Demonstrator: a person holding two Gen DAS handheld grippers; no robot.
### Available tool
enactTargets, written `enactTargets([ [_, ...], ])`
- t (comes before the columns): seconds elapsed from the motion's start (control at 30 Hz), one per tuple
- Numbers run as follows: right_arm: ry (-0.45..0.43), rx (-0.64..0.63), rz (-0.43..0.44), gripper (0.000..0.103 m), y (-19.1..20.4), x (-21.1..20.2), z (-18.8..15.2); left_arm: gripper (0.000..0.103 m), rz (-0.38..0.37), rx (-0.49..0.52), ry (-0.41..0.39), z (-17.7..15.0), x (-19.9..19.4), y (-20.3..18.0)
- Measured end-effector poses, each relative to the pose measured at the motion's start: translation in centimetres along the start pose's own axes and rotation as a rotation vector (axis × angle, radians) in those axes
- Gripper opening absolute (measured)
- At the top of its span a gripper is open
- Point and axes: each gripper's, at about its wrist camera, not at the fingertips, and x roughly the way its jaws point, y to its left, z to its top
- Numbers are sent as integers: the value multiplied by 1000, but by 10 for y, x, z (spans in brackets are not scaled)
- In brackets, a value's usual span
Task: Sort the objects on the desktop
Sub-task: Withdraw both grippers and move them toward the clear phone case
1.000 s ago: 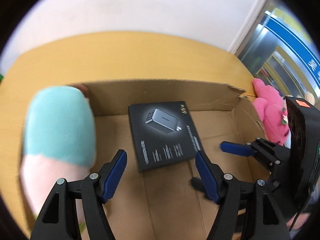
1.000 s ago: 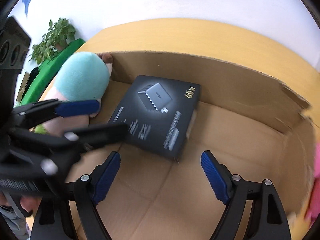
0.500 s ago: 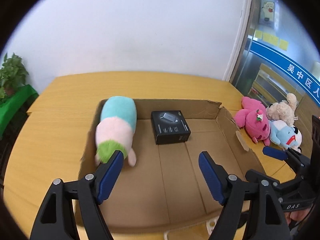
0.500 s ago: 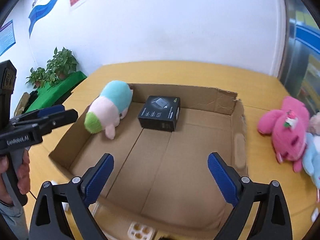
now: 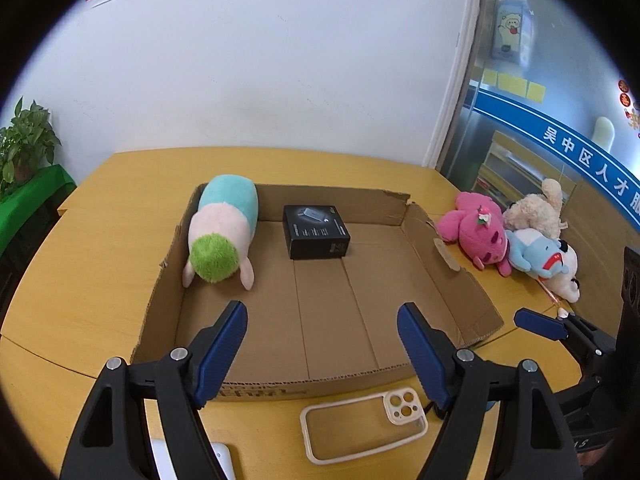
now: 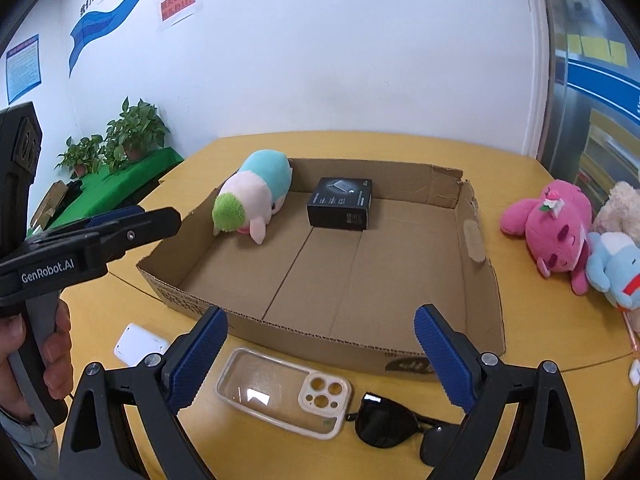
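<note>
The left tool [image 5: 322, 334] is spread wide with nothing between its blue pads [image 5: 224, 344]. Its jaws have just been opening. The right tool [image 6: 320, 348] is spread wide too, and nothing sits between its pads [image 6: 442, 354]. Its jaws have just been opening as well. Both tools hang in the air above the near edge of the cardboard box [image 6: 360, 276], and neither one touches anything. A hand [image 6: 28, 356] grips the handle of the left tool.

On the yellow desk [image 6: 532, 344], just in front of the box, lies a clear phone case [image 6: 284, 392] with a cream rim. Black sunglasses [image 6: 392, 424] lie right beside the case, also in front of the box. A small white flat thing [image 6: 138, 346] lies on the desk by the box's near left corner.

The box is low and open on top. In its far left corner lies a plush toy [image 5: 222, 232] that is blue, pink and green, leaning on the left wall. A small black carton [image 5: 316, 232] lies near the back wall of the box, a bit apart from the plush toy.

To the right of the box, on the desk, a pink plush [image 5: 474, 232], a cream plush [image 5: 536, 210] and a light blue plush [image 5: 536, 254] lie bunched together, touching each other.

Far to the left of the box, green plants [image 6: 116, 140] stand on a green cloth.
</note>
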Motion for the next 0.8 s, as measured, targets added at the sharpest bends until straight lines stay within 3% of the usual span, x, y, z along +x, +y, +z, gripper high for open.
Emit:
enactTargets([
  [0.2, 17, 28, -2, 89, -13, 0, -15, 78, -18, 2, 54, -21, 8, 1],
  [0.4, 108, 46, 79, 70, -19, 13, -50, 78, -37, 16, 157, -59, 22, 8],
  [0.57, 230, 40, 169, 47, -8, 42, -84, 78, -50, -9, 262, -91, 44, 12],
  [0.8, 316, 99, 238, 45, -8, 72, -103, 78, -122, -61, 351, -115, 73, 17],
])
